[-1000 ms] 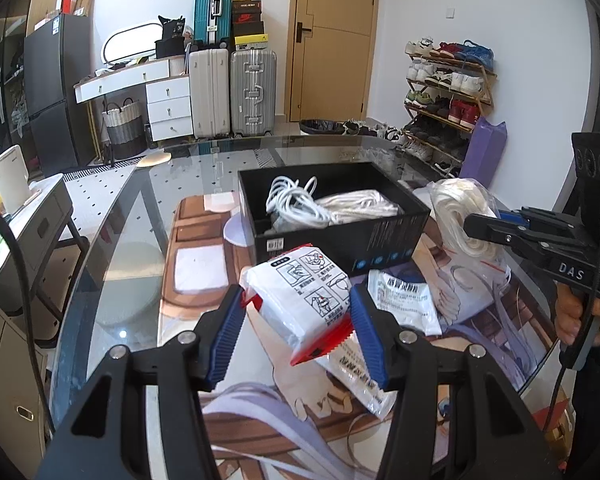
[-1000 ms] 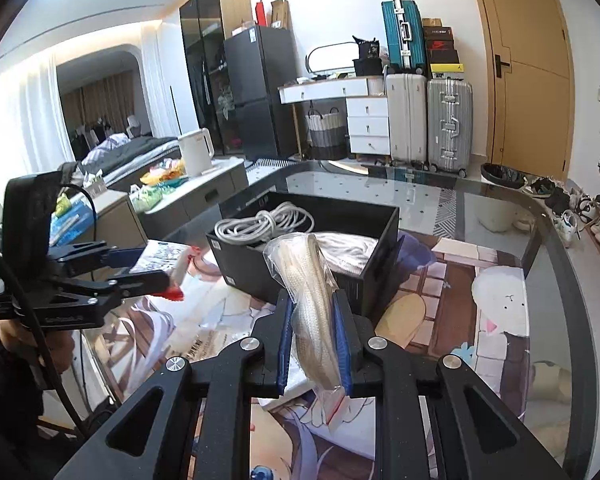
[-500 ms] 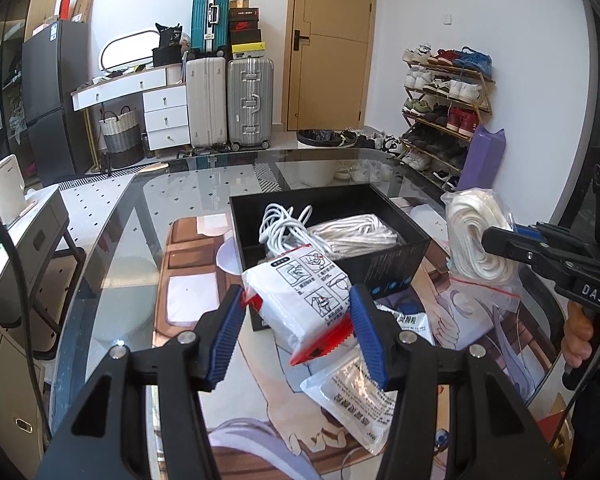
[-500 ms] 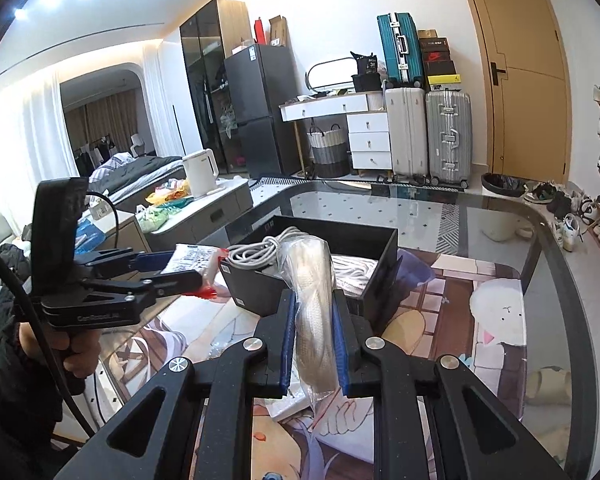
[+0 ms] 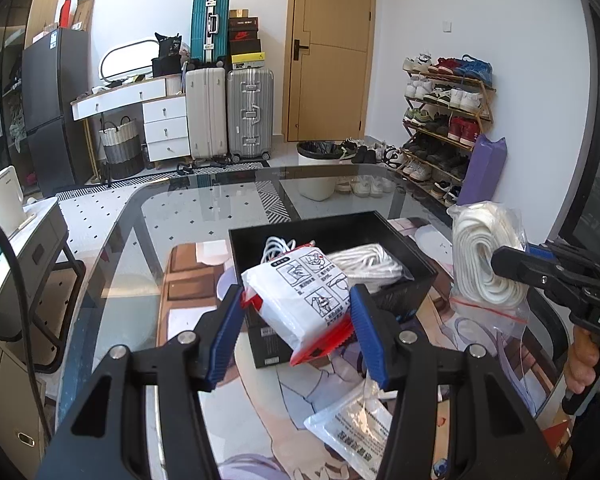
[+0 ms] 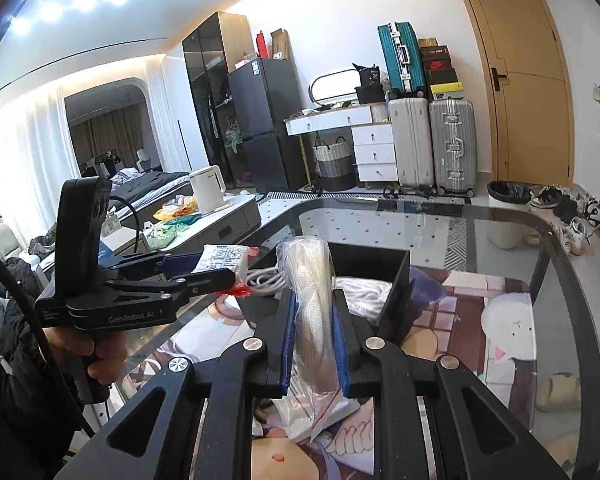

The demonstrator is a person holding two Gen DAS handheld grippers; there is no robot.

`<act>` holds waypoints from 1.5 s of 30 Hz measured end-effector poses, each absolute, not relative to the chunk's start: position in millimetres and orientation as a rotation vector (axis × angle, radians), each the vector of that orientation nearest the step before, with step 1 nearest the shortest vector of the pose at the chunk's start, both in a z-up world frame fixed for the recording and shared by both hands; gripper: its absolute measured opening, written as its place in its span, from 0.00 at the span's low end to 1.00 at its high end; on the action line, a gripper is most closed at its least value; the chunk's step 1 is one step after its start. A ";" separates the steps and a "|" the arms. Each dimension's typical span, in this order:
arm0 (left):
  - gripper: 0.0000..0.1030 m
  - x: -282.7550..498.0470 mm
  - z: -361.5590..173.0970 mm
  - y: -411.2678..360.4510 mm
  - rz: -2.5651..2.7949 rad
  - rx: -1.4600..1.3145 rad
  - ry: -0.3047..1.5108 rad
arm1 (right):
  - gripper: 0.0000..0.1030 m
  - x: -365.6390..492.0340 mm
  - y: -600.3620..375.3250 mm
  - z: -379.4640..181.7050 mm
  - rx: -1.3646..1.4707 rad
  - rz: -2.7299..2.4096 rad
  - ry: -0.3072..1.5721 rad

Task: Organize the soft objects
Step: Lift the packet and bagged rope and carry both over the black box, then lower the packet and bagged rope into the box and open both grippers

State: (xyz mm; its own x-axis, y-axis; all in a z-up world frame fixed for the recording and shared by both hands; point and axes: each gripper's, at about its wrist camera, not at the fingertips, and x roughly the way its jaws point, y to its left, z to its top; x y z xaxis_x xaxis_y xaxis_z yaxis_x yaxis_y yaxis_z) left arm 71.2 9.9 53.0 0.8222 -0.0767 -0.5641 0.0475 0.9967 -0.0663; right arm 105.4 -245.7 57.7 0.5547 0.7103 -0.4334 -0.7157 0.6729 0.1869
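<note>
My left gripper [image 5: 296, 312] is shut on a white packet with red edge [image 5: 300, 292] and holds it above the near wall of the black box [image 5: 404, 300]; it also shows in the right wrist view [image 6: 224, 258]. My right gripper [image 6: 314, 320] is shut on a clear bag of white rope [image 6: 312, 292], held up to the right of the box, also seen in the left wrist view [image 5: 486, 260]. The box [image 6: 396, 284] holds a white cable coil [image 5: 276, 246] and a bagged white rope [image 5: 368, 260].
A clear packet with printed text [image 5: 356, 436] lies on the illustrated mat [image 5: 268, 408] near me. The glass table [image 5: 204, 208] curves away. A side cabinet with a kettle [image 6: 206, 190] stands left. Suitcases, drawers and a shoe rack [image 5: 444, 120] line the far walls.
Both grippers have risen with their loads. The packet now hangs over the box's near wall, and the rope bag has moved higher beside the box.
</note>
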 end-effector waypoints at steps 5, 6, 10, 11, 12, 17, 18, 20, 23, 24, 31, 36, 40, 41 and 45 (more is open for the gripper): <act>0.52 82.0 56.6 13.3 -0.067 -0.064 0.595 | 0.16 112.5 -239.5 63.6 -0.010 0.836 0.503; 0.52 84.5 56.8 14.0 -0.066 -0.066 0.595 | 0.16 114.2 -238.1 64.6 -0.007 0.834 0.503; 0.52 92.6 57.1 15.7 -0.060 -0.066 0.592 | 0.16 122.9 -230.0 66.6 -0.012 0.825 0.505; 0.52 94.0 56.9 16.8 -0.054 -0.064 0.591 | 0.16 124.7 -227.7 66.9 -0.014 0.822 0.506; 0.52 95.6 56.9 17.9 -0.051 -0.064 0.588 | 0.16 127.2 -224.9 67.0 -0.016 0.824 0.510; 0.52 103.9 57.2 24.4 -0.048 -0.075 0.585 | 0.16 138.1 -216.2 65.7 -0.008 0.825 0.517; 0.52 105.3 57.5 26.6 -0.047 -0.080 0.584 | 0.16 140.0 -214.8 66.0 -0.006 0.824 0.519; 0.52 108.1 57.1 29.2 -0.049 -0.086 0.585 | 0.16 142.8 -213.1 67.0 -0.002 0.820 0.513; 0.52 113.1 56.3 31.3 -0.047 -0.090 0.589 | 0.16 149.4 -211.0 67.3 0.005 0.816 0.512; 0.52 113.4 55.5 32.2 -0.047 -0.090 0.591 | 0.16 150.8 -210.0 67.3 0.006 0.816 0.512; 0.52 119.7 52.6 33.9 -0.048 -0.097 0.598 | 0.16 159.4 -206.2 73.4 0.011 0.817 0.488; 0.52 126.8 51.0 31.3 -0.050 -0.090 0.601 | 0.16 167.7 -203.8 78.7 0.020 0.812 0.472; 0.52 132.5 50.0 32.3 -0.048 -0.089 0.603 | 0.16 176.4 -200.5 78.6 0.022 0.811 0.469; 0.52 134.1 49.5 32.6 -0.047 -0.088 0.604 | 0.16 178.1 -199.4 78.0 0.024 0.810 0.468; 0.52 140.6 46.8 32.6 -0.042 -0.084 0.609 | 0.16 186.7 -192.6 73.1 0.036 0.805 0.477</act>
